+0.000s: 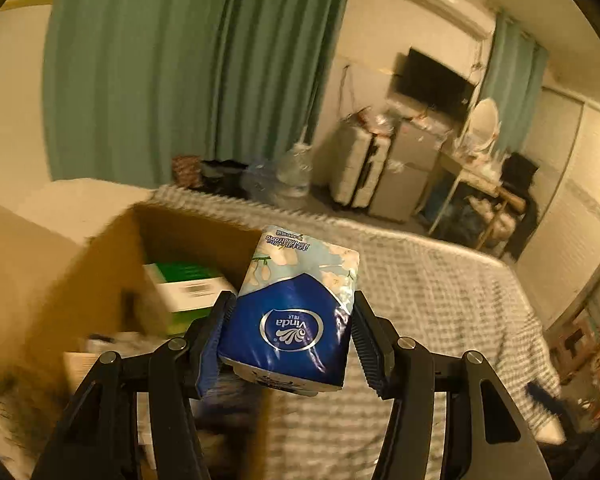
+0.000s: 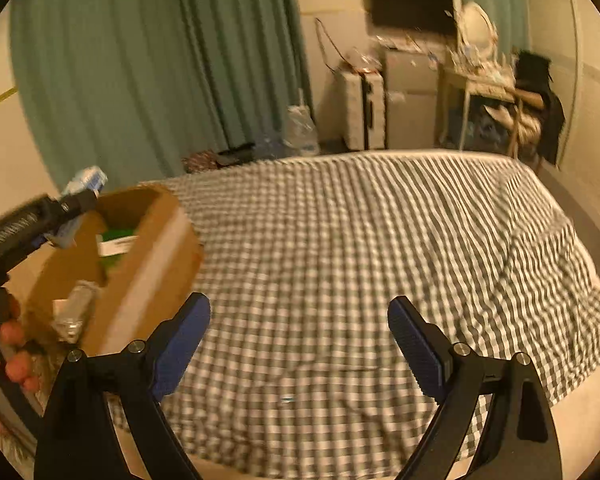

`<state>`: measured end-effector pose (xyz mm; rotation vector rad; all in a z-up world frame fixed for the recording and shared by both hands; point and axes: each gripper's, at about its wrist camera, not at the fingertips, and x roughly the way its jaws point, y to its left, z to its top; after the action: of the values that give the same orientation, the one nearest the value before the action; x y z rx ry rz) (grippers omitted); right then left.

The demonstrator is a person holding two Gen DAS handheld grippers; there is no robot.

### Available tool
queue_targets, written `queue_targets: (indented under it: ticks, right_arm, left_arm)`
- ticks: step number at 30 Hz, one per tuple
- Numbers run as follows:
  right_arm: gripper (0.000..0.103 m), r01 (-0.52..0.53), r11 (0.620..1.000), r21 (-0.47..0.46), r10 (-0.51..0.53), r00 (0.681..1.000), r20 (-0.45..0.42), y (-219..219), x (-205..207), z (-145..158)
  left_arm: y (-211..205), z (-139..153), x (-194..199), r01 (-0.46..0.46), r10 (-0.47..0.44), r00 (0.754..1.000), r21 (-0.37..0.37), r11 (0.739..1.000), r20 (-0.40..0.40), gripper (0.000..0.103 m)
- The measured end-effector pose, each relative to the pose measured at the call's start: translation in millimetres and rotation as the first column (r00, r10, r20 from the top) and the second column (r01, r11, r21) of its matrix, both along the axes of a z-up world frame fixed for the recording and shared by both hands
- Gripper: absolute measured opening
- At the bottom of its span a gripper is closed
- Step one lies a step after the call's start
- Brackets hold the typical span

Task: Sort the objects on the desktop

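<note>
Two grippers are working over a bed with a checked cover (image 2: 360,240). At the bed's left edge a brown cardboard box (image 1: 80,272) is sitting with its top open. Inside it a green and white box (image 1: 188,284) is lying, and some smaller things near the front wall are too blurry to name.

Next comes the left gripper (image 1: 288,336). It is squeezing a blue tissue pack (image 1: 296,308) between its two pads, one on each side of the pack. The pack is up in the air, just beside the box's right wall and not yet over the opening. In the right wrist view a hand (image 2: 8,344) is holding this gripper at the far left, and the pack is sticking out above the box.

Farther right, the right gripper (image 2: 300,344) is hanging over the middle of the bed with its jaws wide apart and nothing between them.

It looks like the carrying step: the pack is picked up and is going to the box. The next move probably needs the left gripper to go a little more to the left, over the open top, come down a bit, and then let go so the pack drops in beside the green and white box.
</note>
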<state>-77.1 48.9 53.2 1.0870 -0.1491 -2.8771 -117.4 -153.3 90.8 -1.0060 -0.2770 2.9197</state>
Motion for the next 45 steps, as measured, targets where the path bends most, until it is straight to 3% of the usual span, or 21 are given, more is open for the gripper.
queue_targets:
  ticks: [3,5,6,8,9,15,22,38,41,45]
  right_arm:
    - [0.091,-0.044,0.999,0.019,0.044,0.999,-0.011,-26,1,7]
    - [0.091,-0.068,0.997,0.030,0.068,0.998,0.003,-44,-3,6]
    - [0.091,-0.073,0.997,0.032,0.073,0.997,0.008,-50,-4,5]
    - [0.096,-0.074,0.996,0.040,0.073,0.997,0.018,-59,-8,3]
    - [0.103,-0.073,0.996,0.042,0.072,0.997,0.021,-63,-5,4]
    - [0.103,-0.061,0.996,0.057,0.060,0.998,0.017,-62,-1,3]
    - [0.103,-0.039,0.997,0.065,0.037,0.998,0.041,-48,6,-7]
    - [0.103,-0.039,0.998,0.055,0.036,0.998,0.054,-42,17,-15]
    - [0.103,-0.045,0.997,0.063,0.041,0.998,0.055,-44,18,-16]
    - [0.103,-0.050,0.997,0.065,0.046,0.997,0.063,-46,18,-18]
  left_arm:
    - [-26,-18,6,-0.013,0.016,0.999,-0.069,0.998,0.049,0.059]
    - [-40,-28,16,-0.017,0.021,0.997,-0.065,0.998,0.068,0.065]
    - [-45,-31,21,-0.025,0.029,0.997,-0.061,0.998,0.070,0.081]
    - [-54,-31,29,-0.085,0.091,0.994,-0.094,0.992,0.055,0.103]
    - [-57,-29,35,-0.108,0.111,0.994,-0.103,0.989,0.026,0.103]
    - [-50,-18,54,-0.117,0.120,0.993,-0.133,0.984,0.017,0.103]
    - [-32,-19,85,-0.145,0.146,0.989,-0.101,0.984,0.001,0.103]
    - [-26,-31,88,-0.154,0.162,0.986,-0.143,0.978,0.047,0.103]
    - [-29,-37,85,-0.158,0.167,0.983,-0.111,0.981,0.081,0.103]
    - [-29,-35,92,-0.141,0.145,0.988,-0.078,0.987,0.044,0.103]
